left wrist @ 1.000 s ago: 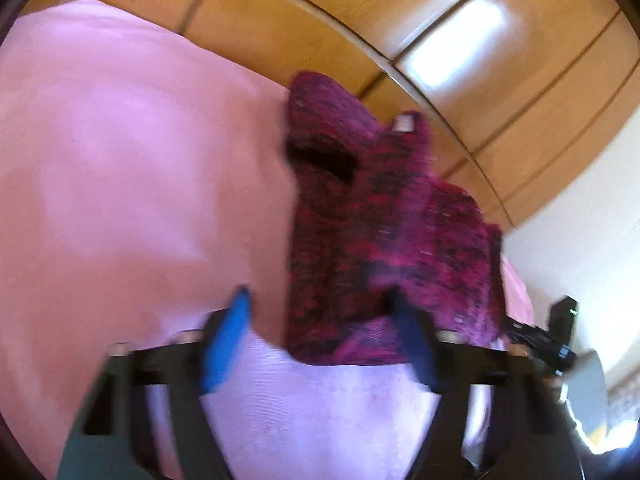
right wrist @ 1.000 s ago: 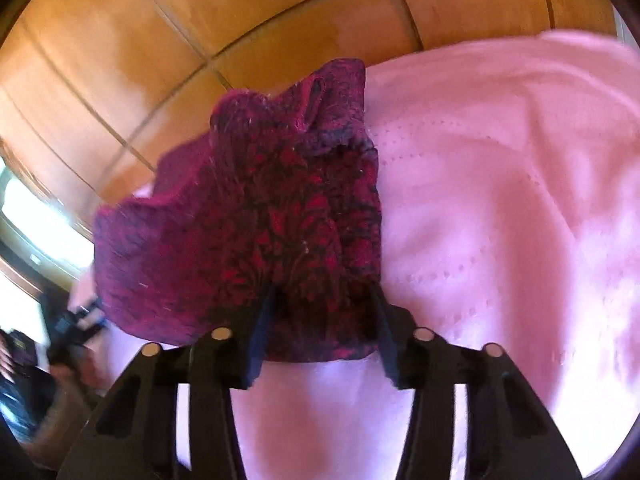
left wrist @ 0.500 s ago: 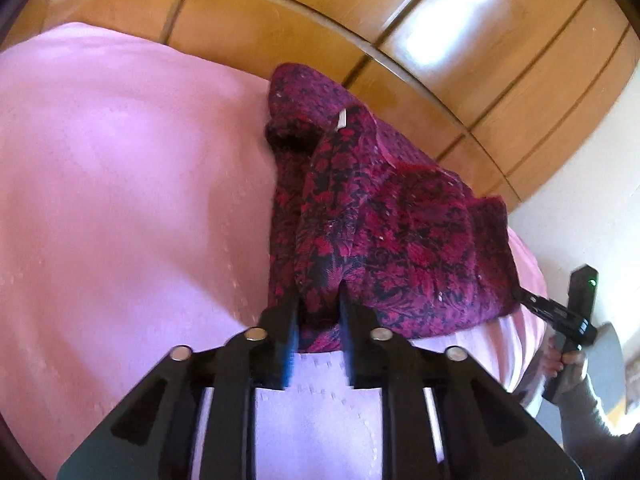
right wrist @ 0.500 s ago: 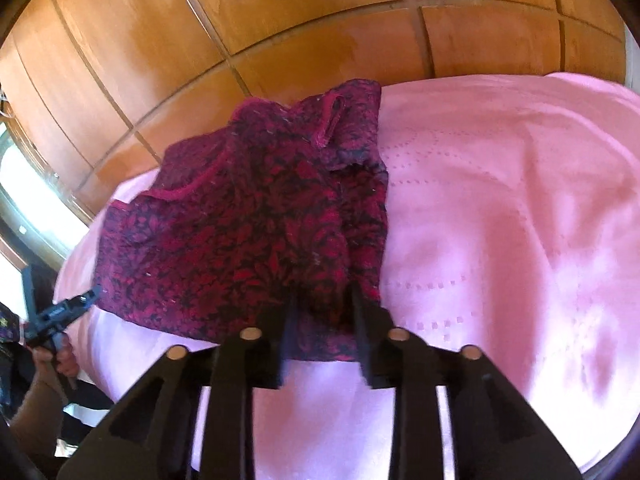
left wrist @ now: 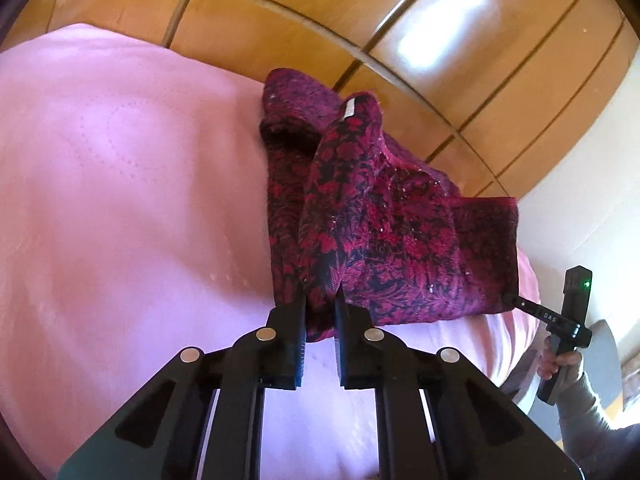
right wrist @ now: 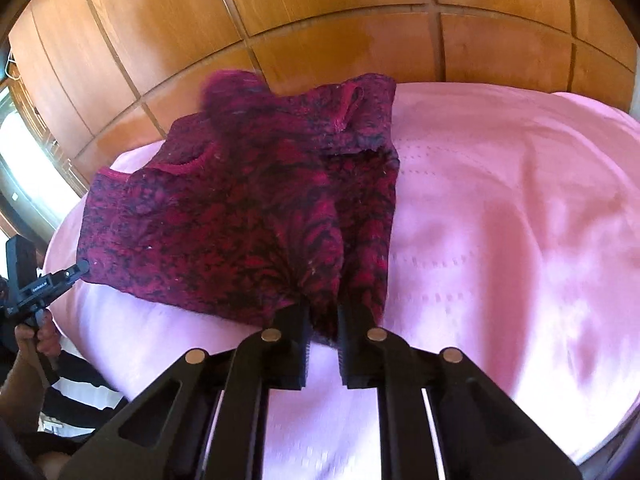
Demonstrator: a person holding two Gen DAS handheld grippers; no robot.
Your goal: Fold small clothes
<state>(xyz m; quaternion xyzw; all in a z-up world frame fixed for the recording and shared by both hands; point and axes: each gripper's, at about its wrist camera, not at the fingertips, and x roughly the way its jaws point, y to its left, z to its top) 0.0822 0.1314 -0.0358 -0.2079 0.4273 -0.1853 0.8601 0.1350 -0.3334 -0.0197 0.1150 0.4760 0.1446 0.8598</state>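
Observation:
A small dark red and black patterned garment point(left wrist: 384, 232) lies on a pink bedspread point(left wrist: 120, 208). My left gripper point(left wrist: 320, 312) is shut on the garment's near hem, and a fold of cloth rises from its jaws. In the right wrist view the same garment point(right wrist: 240, 216) lies spread to the left. My right gripper point(right wrist: 322, 320) is shut on its near hem at the other corner. Each gripper shows in the other's view, the right one point(left wrist: 520, 300) at the garment's far corner and the left one point(right wrist: 82, 268) likewise.
The pink bedspread point(right wrist: 500, 220) stretches wide to the right in the right wrist view. Wooden panelled wardrobe doors point(left wrist: 320, 20) stand close behind the bed. The person's hand point(left wrist: 560, 360) and sleeve show at the right edge.
Both grippers have closed on the garment's near hem, from open a second ago. The hem has been lifted slightly and the cloth is bunched between the jaws.

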